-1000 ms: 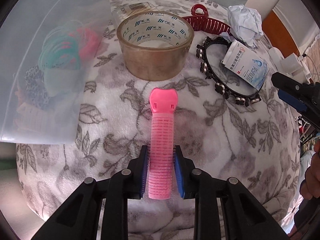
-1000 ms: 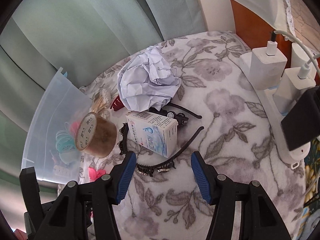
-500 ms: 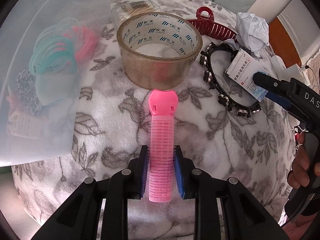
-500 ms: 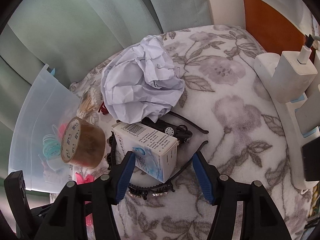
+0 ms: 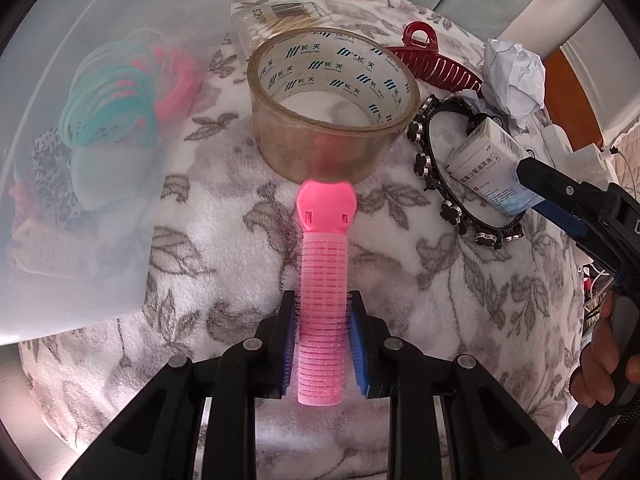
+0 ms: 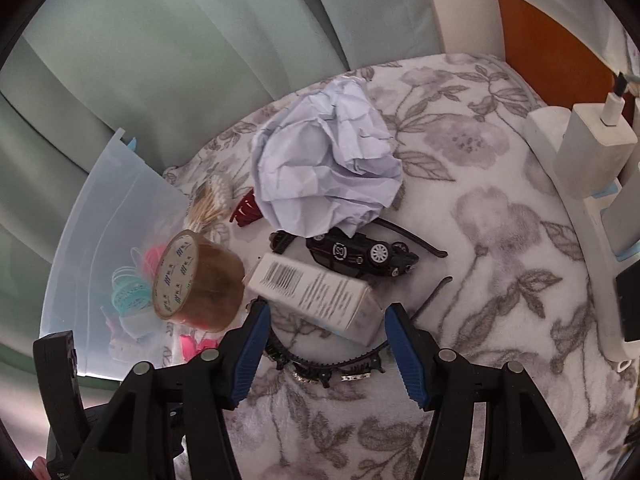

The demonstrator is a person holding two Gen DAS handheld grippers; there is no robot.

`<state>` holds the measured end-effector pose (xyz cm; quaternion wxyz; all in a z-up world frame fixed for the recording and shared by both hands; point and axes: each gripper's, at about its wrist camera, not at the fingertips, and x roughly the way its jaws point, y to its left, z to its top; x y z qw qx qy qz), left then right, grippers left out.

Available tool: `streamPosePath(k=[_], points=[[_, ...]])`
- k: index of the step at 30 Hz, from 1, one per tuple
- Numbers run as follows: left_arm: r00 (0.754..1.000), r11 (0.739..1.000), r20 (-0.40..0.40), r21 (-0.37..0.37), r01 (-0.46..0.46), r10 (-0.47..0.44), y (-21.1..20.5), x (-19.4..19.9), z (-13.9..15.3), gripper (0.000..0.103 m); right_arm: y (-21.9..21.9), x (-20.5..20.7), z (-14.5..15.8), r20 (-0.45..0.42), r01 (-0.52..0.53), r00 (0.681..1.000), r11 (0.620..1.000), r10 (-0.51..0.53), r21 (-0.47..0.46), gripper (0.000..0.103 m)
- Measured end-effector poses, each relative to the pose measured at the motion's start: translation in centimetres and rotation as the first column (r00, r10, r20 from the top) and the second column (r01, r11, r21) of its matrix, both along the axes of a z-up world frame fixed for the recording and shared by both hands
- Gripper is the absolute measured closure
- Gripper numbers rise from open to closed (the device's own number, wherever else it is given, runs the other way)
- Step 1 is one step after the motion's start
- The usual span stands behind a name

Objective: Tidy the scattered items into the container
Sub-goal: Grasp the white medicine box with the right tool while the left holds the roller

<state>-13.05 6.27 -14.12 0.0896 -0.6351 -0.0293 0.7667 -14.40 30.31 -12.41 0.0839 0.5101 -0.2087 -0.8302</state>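
Observation:
My left gripper [image 5: 322, 306] is shut on a pink hair roller clip [image 5: 323, 264], held above the flowered blanket with its heart-shaped tip just short of the tape roll [image 5: 332, 108]. The translucent container [image 5: 100, 160] stands to the left with hair ties and other small things inside. My right gripper [image 6: 327, 314] is open and straddles the near end of a white medicine box [image 6: 316, 292], its pads not touching. The box lies across a black studded headband [image 6: 332, 368].
Behind the box are a black toy car [image 6: 360, 256], crumpled paper [image 6: 328, 164], a red claw clip [image 5: 436, 64] and a pack of cotton swabs [image 5: 284, 16]. A power strip with white chargers [image 6: 592, 152] runs along the right edge. A person's hand [image 5: 596, 372] holds the right gripper.
The right gripper has moved forward until its fingers flank the medicine box. The left gripper has carried the roller slightly closer to the tape roll.

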Motion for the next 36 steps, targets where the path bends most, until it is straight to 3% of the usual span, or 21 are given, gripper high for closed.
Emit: streamPosePath(k=[9,17,27,32,35,36], points=[[1.0,1.0,0.005,0.015,-0.005,0.005,-0.5,-0.4,-0.2,0.078,-1.7,-1.3,-1.1,0.005,-0.075,0.997,0.997,0.075,0.021,0.039],[1.0,1.0,0.002,0.019,-0.006,0.006,0.1,-0.2,-0.5,0.078,-4.0,0.1,-0.4,-0.015,-0.162,0.987,0.987,0.163,0.02,0.039],[1.0,1.0,0.003,0.023,-0.007,0.006,1.2,0.2,-0.6,0.078,-4.0,-2.2,-1.7,-0.005,-0.175,0.984,0.982,0.176,0.075,0.039],[1.0,1.0,0.006,0.025,-0.01,0.01,1.1,0.1,-0.7,0.078,-4.6,-2.6,-1.8,-0.006,-0.177,0.984,0.981,0.178,0.081,0.049],[1.0,1.0,0.002,0.019,-0.004,0.004,1.1,0.2,-0.6,0.078,-4.7,-2.1,-1.7,0.001,-0.172,0.985,0.982,0.172,0.075,0.062],[1.0,1.0,-0.002,0.015,-0.002,0.002,1.2,0.3,-0.6,0.078,-4.7,-1.8,-1.5,0.0,-0.173,0.985,0.982,0.173,0.08,0.07]])
